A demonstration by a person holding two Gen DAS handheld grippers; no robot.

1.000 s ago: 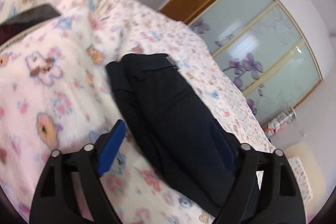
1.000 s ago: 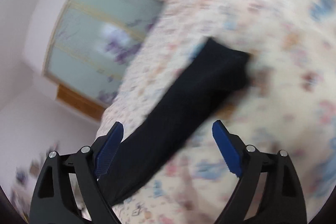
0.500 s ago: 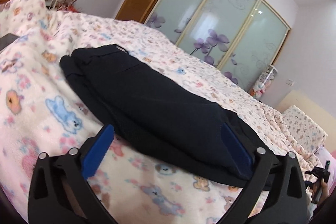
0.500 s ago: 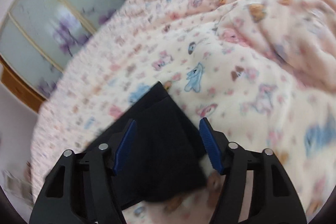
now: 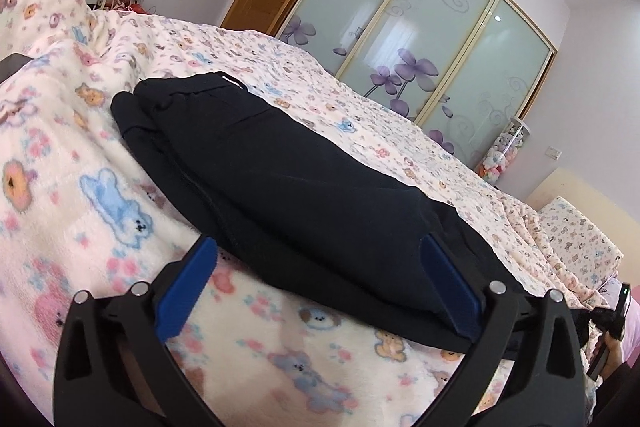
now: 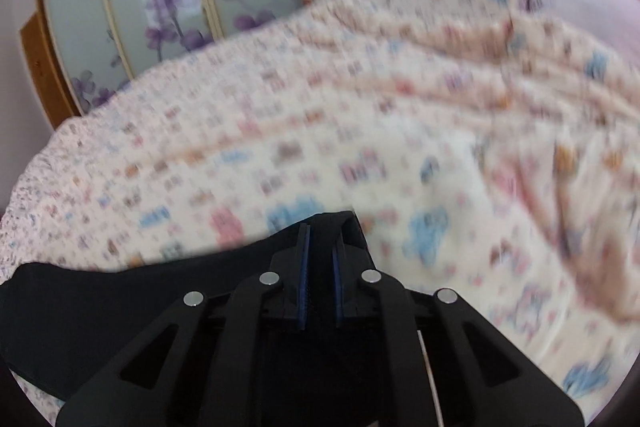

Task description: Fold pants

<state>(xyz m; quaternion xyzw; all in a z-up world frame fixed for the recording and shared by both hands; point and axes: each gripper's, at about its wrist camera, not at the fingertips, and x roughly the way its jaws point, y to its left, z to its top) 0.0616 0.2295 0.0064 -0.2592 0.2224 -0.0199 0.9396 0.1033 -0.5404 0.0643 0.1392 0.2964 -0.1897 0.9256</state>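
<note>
Blurred bedspread (image 6: 400, 147) hides detail; right tool (image 6: 320, 259) pinches pants (image 5: 280, 179) end, left tool (image 5: 320, 267) gapes.

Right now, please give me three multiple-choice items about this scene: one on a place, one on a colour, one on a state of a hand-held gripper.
1. Where do the pants lie?
A. on the patterned blanket
B. on a wooden floor
C. in a drawer

2. What colour are the pants?
A. white
B. red
C. black

3. How is the right hand-held gripper?
A. wide open, holding nothing
B. shut on the pants
C. out of view

Answers:
1 A: the pants lie along the blanket.
2 C: the cloth is black throughout.
3 B: the right hand-held gripper has its blue pads pressed on black fabric; the left hand-held gripper is open.
</note>
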